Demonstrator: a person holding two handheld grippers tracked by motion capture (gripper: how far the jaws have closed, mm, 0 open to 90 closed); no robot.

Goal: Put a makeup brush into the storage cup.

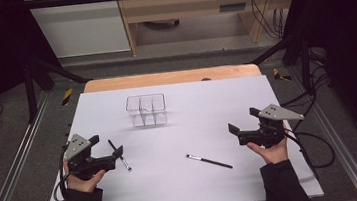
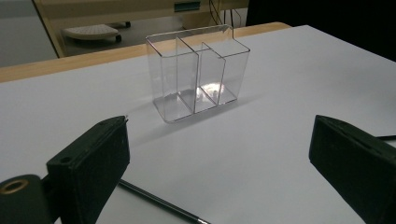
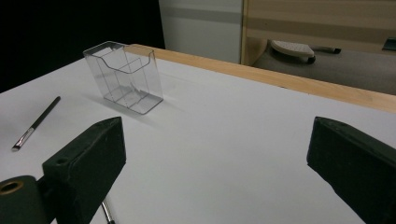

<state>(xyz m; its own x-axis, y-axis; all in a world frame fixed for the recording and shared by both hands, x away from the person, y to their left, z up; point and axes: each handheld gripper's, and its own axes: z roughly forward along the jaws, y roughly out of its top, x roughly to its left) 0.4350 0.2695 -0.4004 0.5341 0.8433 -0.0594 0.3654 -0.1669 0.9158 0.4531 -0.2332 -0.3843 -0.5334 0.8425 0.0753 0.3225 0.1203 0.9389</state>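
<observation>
A clear three-compartment organizer stands upright on the white table top; it also shows in the left gripper view and the right gripper view. Two thin dark brushes lie flat. One brush lies just right of my left gripper, and its handle passes under the left jaw. The other brush lies mid-table, below and left of my right gripper. Both grippers are open, held just above the table, with nothing between their fingers.
The wooden table edge runs behind the white top. Beyond it are a wooden desk and cables on the floor. Dark frame rails flank the table. The organizer's compartments look empty.
</observation>
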